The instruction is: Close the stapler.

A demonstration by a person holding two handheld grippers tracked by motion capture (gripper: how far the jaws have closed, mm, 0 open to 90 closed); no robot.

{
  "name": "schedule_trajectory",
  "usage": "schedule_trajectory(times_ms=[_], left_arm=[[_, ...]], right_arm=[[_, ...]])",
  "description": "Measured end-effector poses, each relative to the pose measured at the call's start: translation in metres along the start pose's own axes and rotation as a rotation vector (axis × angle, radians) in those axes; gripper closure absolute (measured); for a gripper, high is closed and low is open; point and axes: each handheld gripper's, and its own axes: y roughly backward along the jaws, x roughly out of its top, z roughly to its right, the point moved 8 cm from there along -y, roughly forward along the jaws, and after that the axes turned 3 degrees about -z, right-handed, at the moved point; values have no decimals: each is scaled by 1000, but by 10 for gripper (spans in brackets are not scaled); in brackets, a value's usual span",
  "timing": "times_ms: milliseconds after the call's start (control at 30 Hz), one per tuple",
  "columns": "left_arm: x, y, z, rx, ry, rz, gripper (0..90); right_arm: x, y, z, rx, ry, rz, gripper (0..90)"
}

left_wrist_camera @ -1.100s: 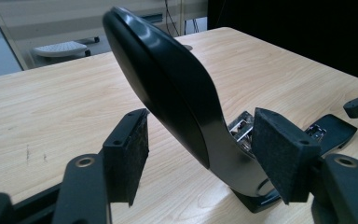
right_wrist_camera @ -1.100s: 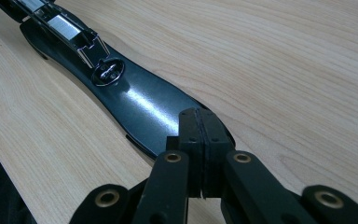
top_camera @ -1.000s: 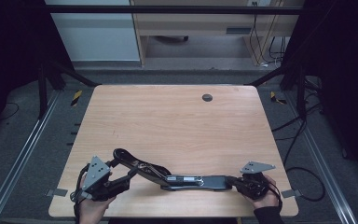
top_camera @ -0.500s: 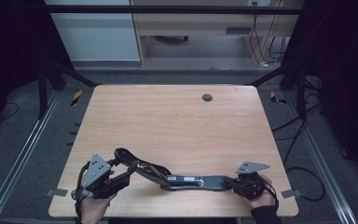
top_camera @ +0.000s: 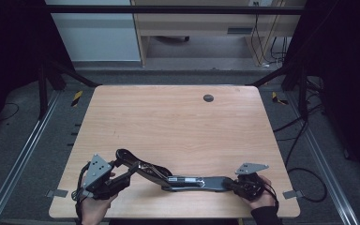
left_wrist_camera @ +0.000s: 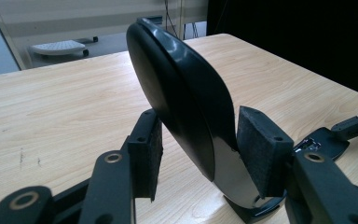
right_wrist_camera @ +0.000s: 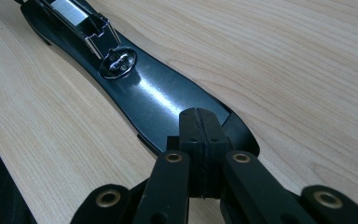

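1. Two grippers are on one thing, so start with your hands at the near edge: brace your left hand [top_camera: 96,206] and your right hand [top_camera: 262,199] low over the surface [top_camera: 178,126], so that neither wrist drags the load sideways.
2. Your left gripper [top_camera: 124,173] has just been closing its jaws, and they now sit partly closed around the upright paddle end of the black folding arm [top_camera: 187,180]. In the left gripper view one pad [left_wrist_camera: 261,144] lies against the paddle's back and the other pad [left_wrist_camera: 151,149] meets its front. Squeeze only until both pads sit flat, because the glossy shell looks likely to slip.
3. Your right gripper [top_camera: 236,184] has its jaws fully closed with nothing between them. The tips sit over the flat end of the black folding arm, and I cannot tell whether they press on it. Push straight down there to pin that end.
4. Between your grippers, the black folding arm lies along the near part of the surface, with its hinged middle raised. Swing the paddle slowly about that hinge, and watch the exposed metal fitting [right_wrist_camera: 117,62].
5. Farther off, work toward the bare wood short of the dark round hole [top_camera: 208,98].
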Motion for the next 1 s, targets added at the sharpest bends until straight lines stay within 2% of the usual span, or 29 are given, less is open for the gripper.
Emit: schedule_trajectory(times_ms=[367, 1000], left_arm=[[4, -1, 4, -1, -7, -3, 515], [17, -7, 22, 6, -56, 1, 535]], right_arm=[[0, 0, 1, 8, -8, 5, 900], [0, 0, 1, 5, -7, 3, 900]])
